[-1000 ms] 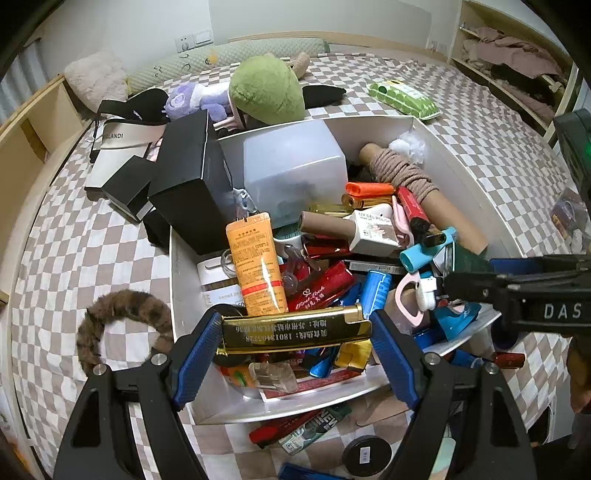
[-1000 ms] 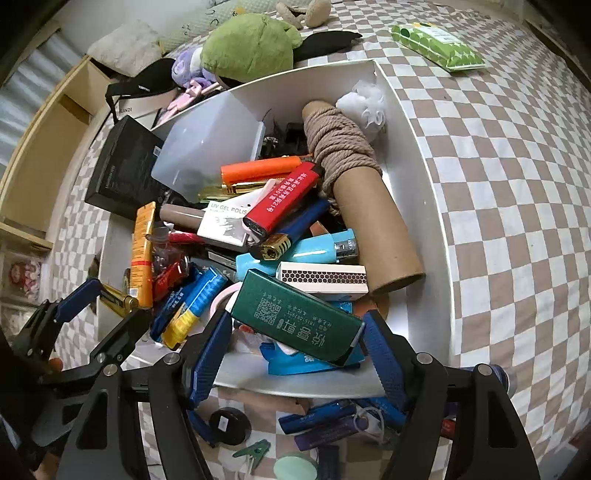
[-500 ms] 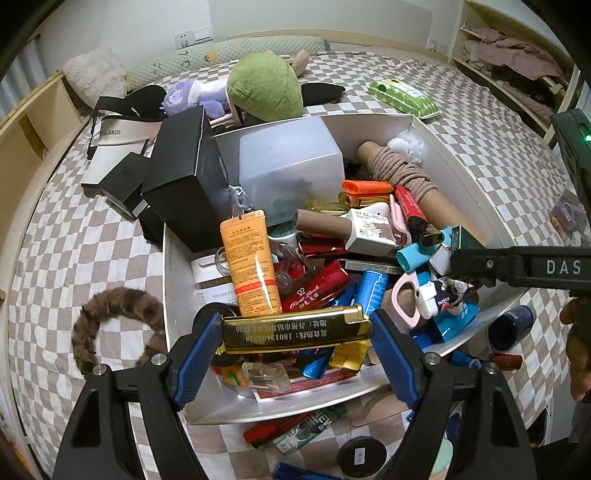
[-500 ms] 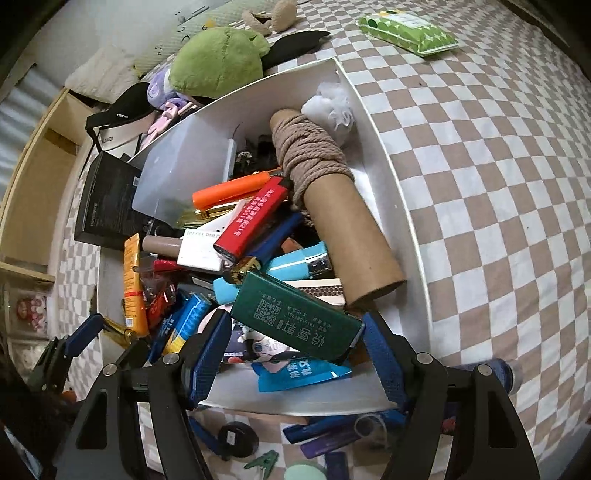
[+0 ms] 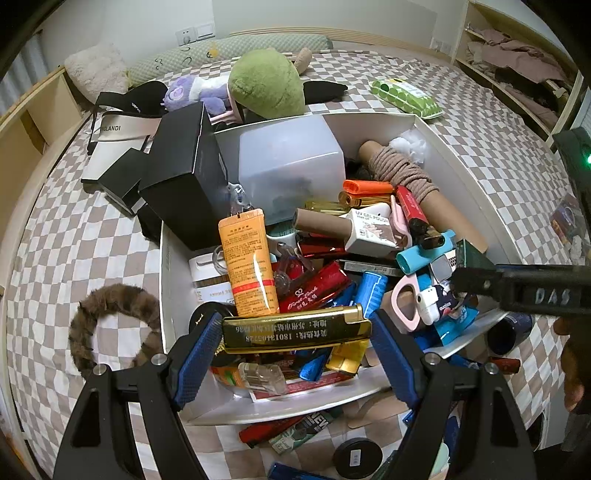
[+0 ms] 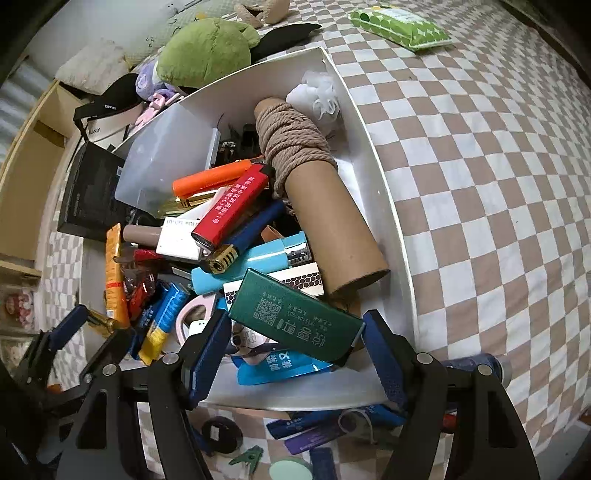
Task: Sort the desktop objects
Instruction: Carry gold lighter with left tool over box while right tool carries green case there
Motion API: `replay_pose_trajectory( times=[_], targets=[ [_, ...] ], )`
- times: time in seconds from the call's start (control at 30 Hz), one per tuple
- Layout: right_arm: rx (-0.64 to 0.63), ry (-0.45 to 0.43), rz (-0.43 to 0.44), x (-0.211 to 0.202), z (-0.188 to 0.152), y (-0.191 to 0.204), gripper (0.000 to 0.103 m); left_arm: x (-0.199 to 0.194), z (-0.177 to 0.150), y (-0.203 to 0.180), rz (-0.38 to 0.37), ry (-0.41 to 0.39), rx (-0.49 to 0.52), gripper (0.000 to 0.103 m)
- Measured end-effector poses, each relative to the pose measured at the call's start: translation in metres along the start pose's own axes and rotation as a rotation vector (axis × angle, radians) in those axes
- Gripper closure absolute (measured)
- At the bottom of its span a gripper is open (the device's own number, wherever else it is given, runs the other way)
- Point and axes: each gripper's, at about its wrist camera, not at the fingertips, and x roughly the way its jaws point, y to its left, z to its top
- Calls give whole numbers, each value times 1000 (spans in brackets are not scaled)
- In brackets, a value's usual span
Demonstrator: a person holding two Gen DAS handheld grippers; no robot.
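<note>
Checkered bedding [image 5: 74,236] in brown and white squares is spread across a bed, and a white tray [image 5: 476,192] heaped with small objects is set on it. Pale walls are seen behind the bed, with wooden shelving [image 5: 517,74] along the right side of the room and a wooden frame along the left edge of the bed.

A gold lighter [image 5: 295,330] is clamped lengthwise between the blue pads of the left gripper [image 5: 295,350], above the near left corner of the tray. A dark green lighter [image 6: 295,319] is gripped at a tilt between the pads of the right gripper [image 6: 291,350], above the near edge of the tray.

Inside the tray, a cardboard tube [image 6: 317,206] wound with rope is laid along the right wall, a frosted plastic box [image 5: 288,166] is placed at the far left corner, and an orange tube [image 5: 247,266] is propped near the left wall. A green plush toy [image 5: 266,86] is seen just beyond the far edge of the tray, and a black box [image 5: 184,181] is leaned against its left wall. A furry brown headband [image 5: 110,332] is laid on the bedding to the left, and a green wipes packet [image 6: 402,22] lies well apart toward the far right of the bed.
</note>
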Motion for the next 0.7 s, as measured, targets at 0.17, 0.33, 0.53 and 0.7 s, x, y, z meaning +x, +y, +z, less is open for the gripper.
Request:
replay_pose_trajectory(
  times=[0.17, 0.33, 0.53, 0.7],
  targets=[
    [-23, -33, -14, -10, -3, 1, 26, -1, 0, 1, -3, -2, -6, 22],
    [-32, -121, -8, -32, -2, 1, 20, 0, 1, 1, -17, 6, -22, 22],
    [15, -104, 56, -30, 2, -6, 20, 2, 2, 1, -36, 18, -44, 22],
    [44, -89, 87, -26, 4, -7, 20, 8, 2, 0, -51, 45, -63, 22]
  ],
)
